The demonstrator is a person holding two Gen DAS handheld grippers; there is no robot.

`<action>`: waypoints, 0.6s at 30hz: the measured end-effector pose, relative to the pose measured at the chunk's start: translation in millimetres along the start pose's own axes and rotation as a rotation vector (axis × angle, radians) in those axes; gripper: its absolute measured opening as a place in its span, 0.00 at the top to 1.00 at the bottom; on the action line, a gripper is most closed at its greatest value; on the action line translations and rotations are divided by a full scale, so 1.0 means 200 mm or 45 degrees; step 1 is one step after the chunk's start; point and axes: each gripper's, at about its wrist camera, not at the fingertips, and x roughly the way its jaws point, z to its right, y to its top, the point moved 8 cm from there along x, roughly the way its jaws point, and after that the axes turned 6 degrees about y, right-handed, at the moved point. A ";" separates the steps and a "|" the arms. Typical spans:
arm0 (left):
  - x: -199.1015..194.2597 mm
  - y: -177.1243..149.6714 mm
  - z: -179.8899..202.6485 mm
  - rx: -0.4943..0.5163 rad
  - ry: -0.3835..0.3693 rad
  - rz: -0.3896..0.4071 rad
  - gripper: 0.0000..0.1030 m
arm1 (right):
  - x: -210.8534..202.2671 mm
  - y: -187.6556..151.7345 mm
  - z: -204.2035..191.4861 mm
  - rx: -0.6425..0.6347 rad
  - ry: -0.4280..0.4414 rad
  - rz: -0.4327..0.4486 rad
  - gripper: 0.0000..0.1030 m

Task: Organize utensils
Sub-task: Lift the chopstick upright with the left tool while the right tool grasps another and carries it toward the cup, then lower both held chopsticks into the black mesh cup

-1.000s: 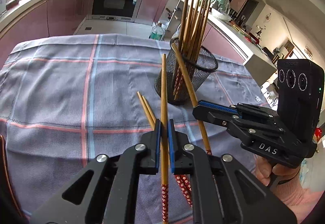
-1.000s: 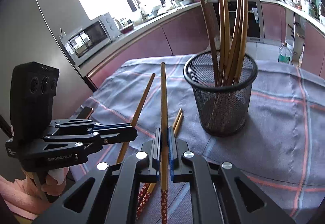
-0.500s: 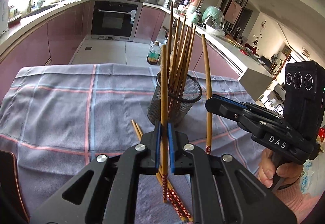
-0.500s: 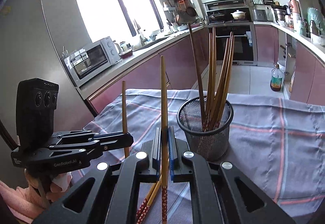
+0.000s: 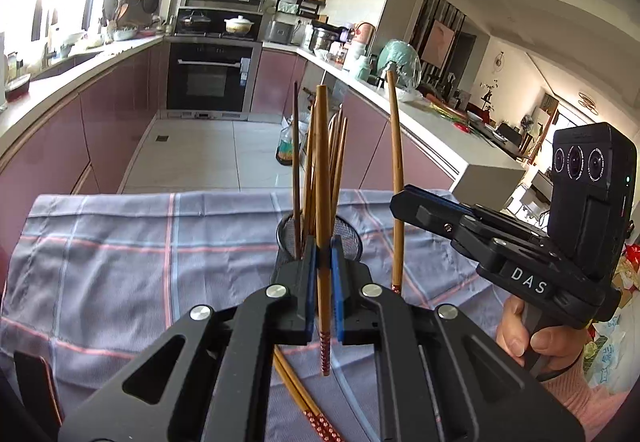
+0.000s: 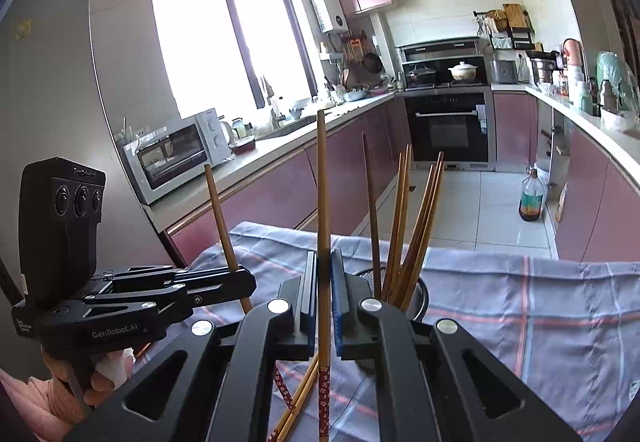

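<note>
Left gripper (image 5: 323, 290) fingers clamp a chopstick (image 5: 322, 201) upright, patterned end down; right gripper (image 6: 323, 294) fingers clamp another chopstick (image 6: 323, 201) likewise, near the cup (image 5: 352, 238).

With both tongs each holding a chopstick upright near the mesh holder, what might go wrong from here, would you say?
1. The left tongs and right tongs each pinch one chopstick by a narrow pad line, so either could pivot or slip.
2. The mesh holder is crowded with leaning chopsticks; a lowered tip may catch on them or tip the holder.
3. Two loose chopsticks still lie on the cloth below and could get knocked.
</note>
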 end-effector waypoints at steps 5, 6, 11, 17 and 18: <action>-0.03 0.11 0.04 0.015 0.004 0.050 0.93 | -0.01 0.06 0.02 -0.008 -0.006 0.034 0.95; -0.03 0.13 0.04 0.019 0.010 0.058 0.93 | -0.01 0.06 0.03 -0.007 -0.008 0.039 0.95; -0.02 0.21 0.06 0.034 0.032 0.084 0.93 | 0.02 0.10 0.05 -0.011 -0.013 0.048 0.95; 0.02 0.27 0.08 0.051 0.059 0.097 0.93 | 0.05 0.14 0.08 -0.007 -0.022 0.057 0.95; 0.03 0.28 0.08 0.053 0.061 0.100 0.93 | 0.06 0.14 0.09 -0.003 -0.022 0.063 0.95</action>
